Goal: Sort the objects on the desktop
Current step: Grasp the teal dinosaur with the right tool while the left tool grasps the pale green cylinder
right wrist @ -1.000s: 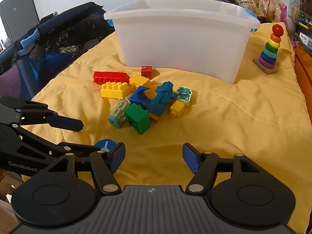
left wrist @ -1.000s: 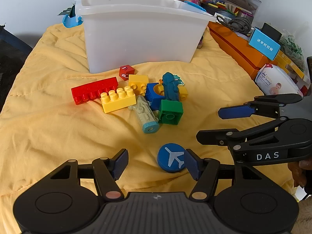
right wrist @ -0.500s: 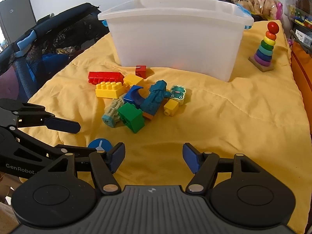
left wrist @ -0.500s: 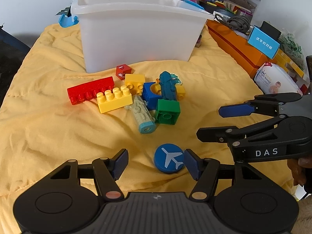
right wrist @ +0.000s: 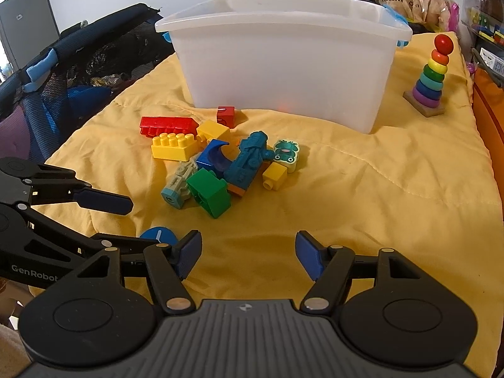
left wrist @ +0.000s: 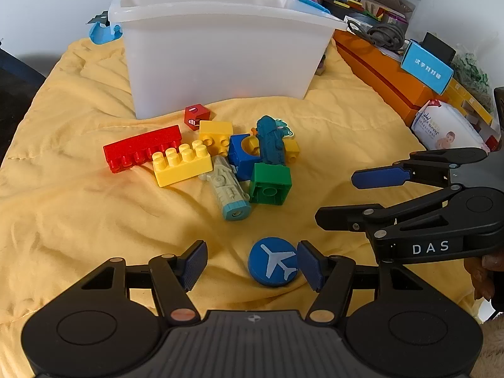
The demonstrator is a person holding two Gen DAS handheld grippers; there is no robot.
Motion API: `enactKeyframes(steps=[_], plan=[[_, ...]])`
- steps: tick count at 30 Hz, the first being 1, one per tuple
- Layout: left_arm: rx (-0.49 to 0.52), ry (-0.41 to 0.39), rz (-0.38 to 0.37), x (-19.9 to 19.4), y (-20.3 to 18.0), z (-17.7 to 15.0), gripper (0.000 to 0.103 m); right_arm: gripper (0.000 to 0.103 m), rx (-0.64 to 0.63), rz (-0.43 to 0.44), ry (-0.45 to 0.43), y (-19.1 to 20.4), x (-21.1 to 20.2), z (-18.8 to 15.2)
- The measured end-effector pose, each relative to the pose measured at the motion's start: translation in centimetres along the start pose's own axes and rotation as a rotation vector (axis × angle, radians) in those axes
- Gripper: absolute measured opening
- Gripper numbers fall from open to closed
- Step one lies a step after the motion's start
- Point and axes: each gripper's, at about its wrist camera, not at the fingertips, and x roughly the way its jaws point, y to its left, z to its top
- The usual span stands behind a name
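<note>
One blue plane disc (left wrist: 273, 265) lies between my wide-open left hand-held gripper's (left wrist: 252, 264) fingers, touching one; my right hand-held gripper (right wrist: 249, 253) gapes wide beside the disc.

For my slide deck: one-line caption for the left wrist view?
Open left gripper beside blue airplane disc, toy blocks and white bin beyond.

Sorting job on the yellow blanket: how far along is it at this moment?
Barely started. Done: nothing visibly; the white bin shows only a faint reddish spot through its wall. In hand: nothing gripped; the left tongs are open around the blue airplane disc, their right pad at its edge. The right tongs are open and empty. Left: the brick pile on the blanket.
</note>
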Motion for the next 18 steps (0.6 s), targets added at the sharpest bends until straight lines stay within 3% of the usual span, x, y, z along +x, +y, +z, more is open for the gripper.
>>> enactKeyframes(steps=[18], plan=[[-0.007, 0.006, -0.016, 0.16, 0.26, -0.15, 0.066, 0.071, -0.005, 0.003, 0.012, 0.17, 0.33, -0.15]])
